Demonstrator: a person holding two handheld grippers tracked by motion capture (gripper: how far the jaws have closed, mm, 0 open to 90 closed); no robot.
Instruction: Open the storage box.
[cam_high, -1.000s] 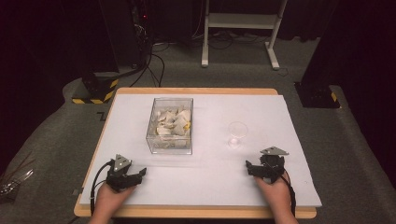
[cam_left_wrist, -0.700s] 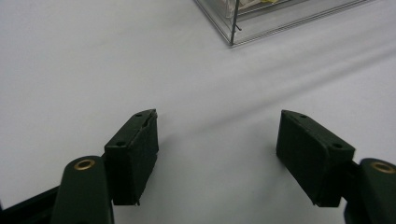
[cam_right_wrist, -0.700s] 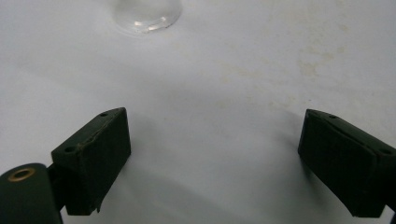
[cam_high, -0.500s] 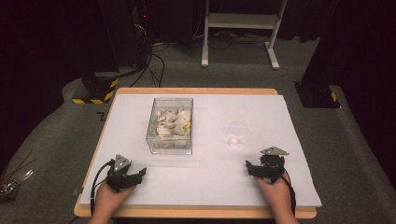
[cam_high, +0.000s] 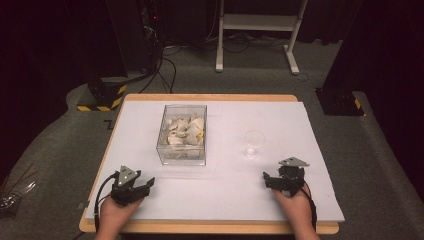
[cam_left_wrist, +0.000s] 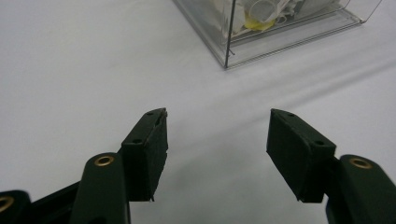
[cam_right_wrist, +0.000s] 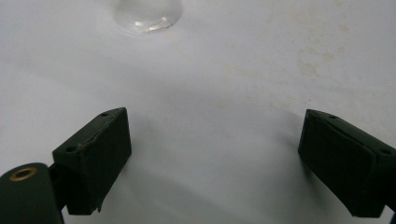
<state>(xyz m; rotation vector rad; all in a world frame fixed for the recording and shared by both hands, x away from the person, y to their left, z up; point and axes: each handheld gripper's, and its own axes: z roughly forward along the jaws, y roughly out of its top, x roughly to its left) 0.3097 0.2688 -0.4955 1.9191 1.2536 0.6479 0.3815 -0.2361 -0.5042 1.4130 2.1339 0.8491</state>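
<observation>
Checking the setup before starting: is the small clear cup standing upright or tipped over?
Upright. The clear cup stands on its base on the white table, round rim facing up.

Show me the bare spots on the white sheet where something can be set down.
The widest bare patch lies between the clear box and the left edge of the white sheet. Another runs along the near edge between the left tongs and the right tongs, both open. The far right corner beyond the clear cup is bare too. The tightest gap is between box and cup.
</observation>
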